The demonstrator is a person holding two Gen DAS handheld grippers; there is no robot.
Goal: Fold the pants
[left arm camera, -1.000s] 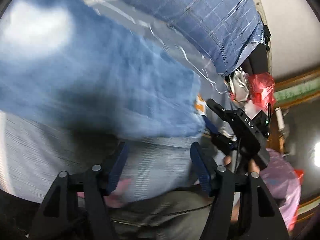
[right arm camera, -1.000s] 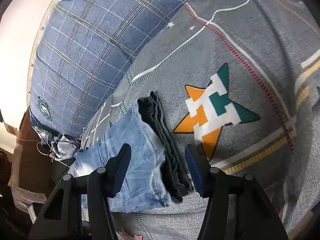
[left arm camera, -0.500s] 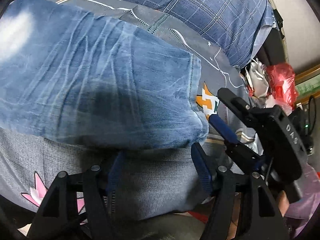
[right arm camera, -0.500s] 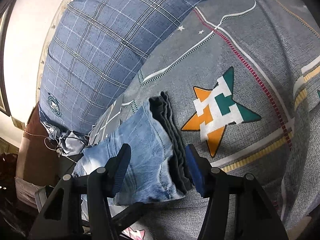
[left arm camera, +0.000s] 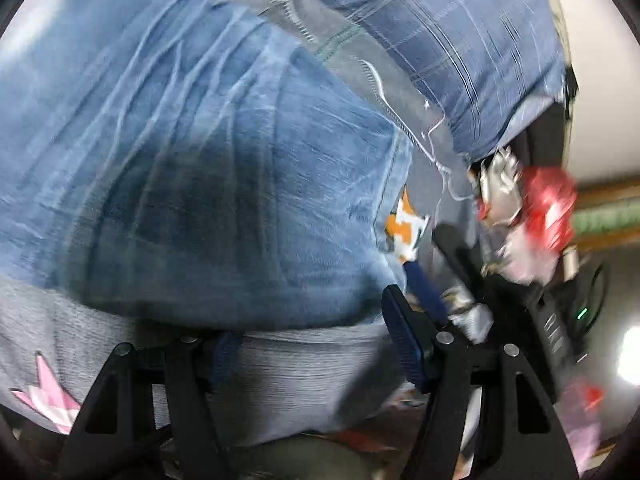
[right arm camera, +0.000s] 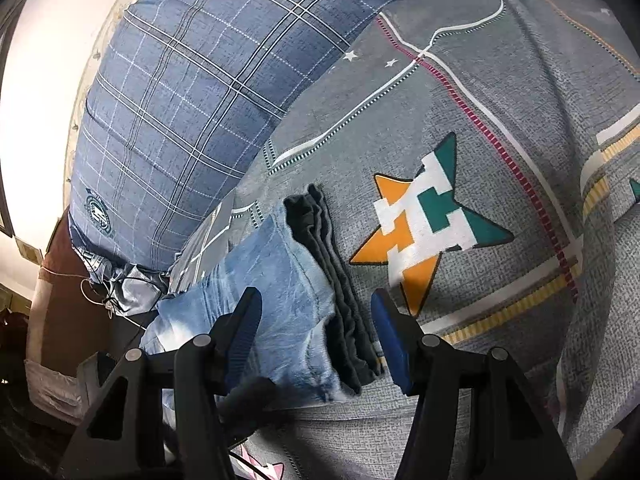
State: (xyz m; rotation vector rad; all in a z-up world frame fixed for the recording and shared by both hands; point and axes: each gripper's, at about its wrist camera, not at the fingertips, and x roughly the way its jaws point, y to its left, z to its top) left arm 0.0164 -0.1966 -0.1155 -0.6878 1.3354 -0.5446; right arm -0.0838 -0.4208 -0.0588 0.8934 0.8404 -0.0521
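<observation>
Folded light-blue jeans (left arm camera: 192,168) lie on the grey patterned bedsheet (left arm camera: 280,380) and fill most of the blurred left wrist view. My left gripper (left arm camera: 316,344) is open at their near folded edge, holding nothing. In the right wrist view the same jeans (right arm camera: 276,304) lie folded beside a folded dark grey garment (right arm camera: 340,292). My right gripper (right arm camera: 316,328) is open just in front of both, its fingers straddling their near ends without gripping. The right gripper also shows at the right of the left wrist view (left arm camera: 460,276).
A blue plaid pillow (right arm camera: 200,92) lies behind the clothes. The sheet has an orange, teal and white star print (right arm camera: 428,224). A red plastic bag (left arm camera: 548,208) and clutter sit off the bed's edge. The bed frame (right arm camera: 52,304) drops away at the left.
The left gripper has moved in close to the jeans' near edge, and its view is blurred by motion. The right gripper has shifted only slightly. Both stay open.
</observation>
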